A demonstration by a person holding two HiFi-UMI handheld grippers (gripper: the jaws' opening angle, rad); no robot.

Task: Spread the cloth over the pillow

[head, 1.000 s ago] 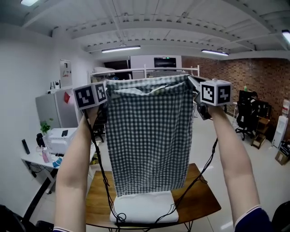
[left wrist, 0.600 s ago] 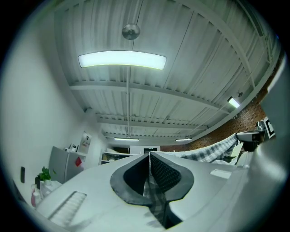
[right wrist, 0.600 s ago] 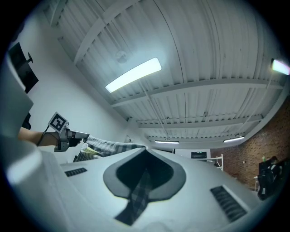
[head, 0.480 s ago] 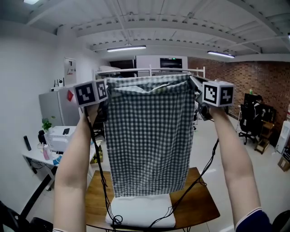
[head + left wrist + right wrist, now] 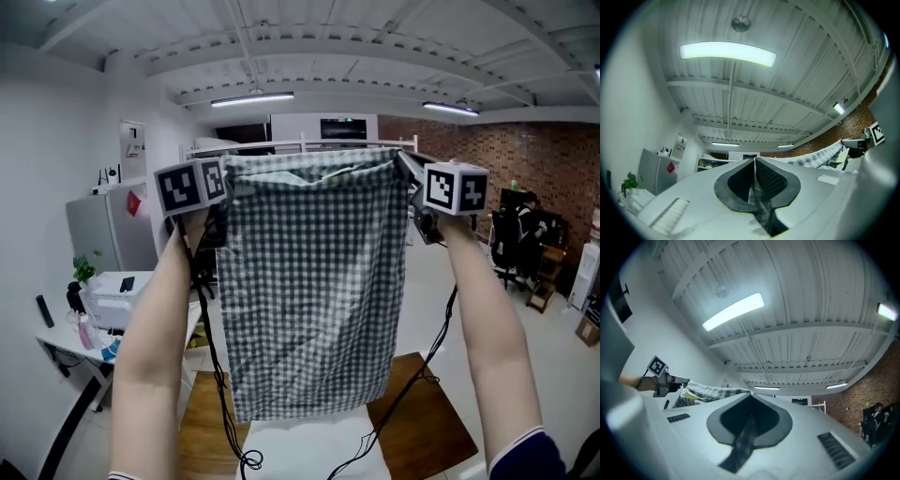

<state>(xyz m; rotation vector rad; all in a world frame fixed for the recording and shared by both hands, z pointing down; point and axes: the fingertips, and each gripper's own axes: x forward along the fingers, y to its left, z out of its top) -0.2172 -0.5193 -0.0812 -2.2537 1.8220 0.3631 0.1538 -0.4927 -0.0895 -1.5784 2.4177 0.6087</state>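
No lettering is showing clearly enough to read. A wall notice [image 5: 132, 141] at ten o'clock is hanging too small to decipher.

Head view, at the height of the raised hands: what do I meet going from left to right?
Grey fridge → left tongs, shut on one top corner → checked cloth hanging between them → right tongs, shut on the other top corner → black office chair.
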